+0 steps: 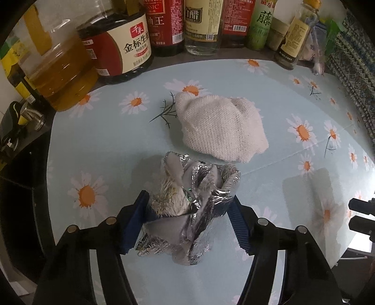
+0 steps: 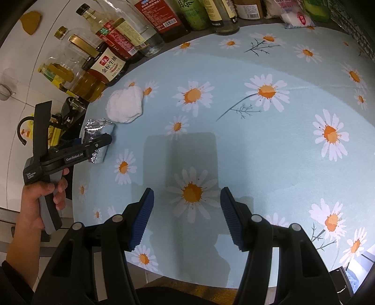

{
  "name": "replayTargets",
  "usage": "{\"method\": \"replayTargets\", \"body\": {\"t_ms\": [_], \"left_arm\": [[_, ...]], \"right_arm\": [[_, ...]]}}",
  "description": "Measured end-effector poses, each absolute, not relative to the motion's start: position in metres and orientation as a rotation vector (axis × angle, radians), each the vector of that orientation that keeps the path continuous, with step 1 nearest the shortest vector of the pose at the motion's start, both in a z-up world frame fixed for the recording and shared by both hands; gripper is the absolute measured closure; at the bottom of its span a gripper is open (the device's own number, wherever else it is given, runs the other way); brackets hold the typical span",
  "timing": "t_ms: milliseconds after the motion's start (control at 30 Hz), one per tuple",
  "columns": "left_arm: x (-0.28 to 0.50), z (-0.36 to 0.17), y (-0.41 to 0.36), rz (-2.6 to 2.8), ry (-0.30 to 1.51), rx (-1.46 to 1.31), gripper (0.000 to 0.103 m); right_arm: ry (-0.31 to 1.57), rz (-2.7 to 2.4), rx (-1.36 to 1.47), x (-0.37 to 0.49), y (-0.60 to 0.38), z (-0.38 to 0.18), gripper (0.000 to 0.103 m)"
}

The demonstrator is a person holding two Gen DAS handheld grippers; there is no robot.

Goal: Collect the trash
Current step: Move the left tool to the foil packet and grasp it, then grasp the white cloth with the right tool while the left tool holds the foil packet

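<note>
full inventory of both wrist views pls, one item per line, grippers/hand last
foil wrapper: 1, silver, crumpled, between the left gripper's fingers near the table's left edge
white cloth: 1, off-white, bunched, on the table just beyond the wrapper
tablecloth: 1, light blue with white and orange daisies, covers the table
condiment bottles: a row, exact count unclear; dark sauces, clear vinegar, green labels; along the table's back edge
oil jug: 1, clear with yellow oil, back left corner
white packet: 1, white with pink, back right
left gripper: black with blue pads, shut on the wrapper
right gripper: black with blue pads, open, over bare tablecloth
left hand: 1, holding the left gripper's handle
</note>
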State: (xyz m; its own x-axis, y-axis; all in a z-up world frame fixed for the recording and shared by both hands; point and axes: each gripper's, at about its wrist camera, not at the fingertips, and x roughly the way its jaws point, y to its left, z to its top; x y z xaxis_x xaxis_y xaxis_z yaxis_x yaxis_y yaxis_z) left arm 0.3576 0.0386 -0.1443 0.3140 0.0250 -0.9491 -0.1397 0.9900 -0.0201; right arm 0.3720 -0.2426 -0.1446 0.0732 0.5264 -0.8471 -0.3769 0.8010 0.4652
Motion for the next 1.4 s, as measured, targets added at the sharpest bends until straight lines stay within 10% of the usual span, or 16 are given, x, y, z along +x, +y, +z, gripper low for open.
{"method": "replayTargets", "body": {"t_ms": [1400], "left_arm": [[0.207,-0.106,0.023,0.370,1.087,-0.577,0.039]], "right_arm": [[1.202,0.981,-0.283,0.466,-0.086,-0.114,0.032]]}}
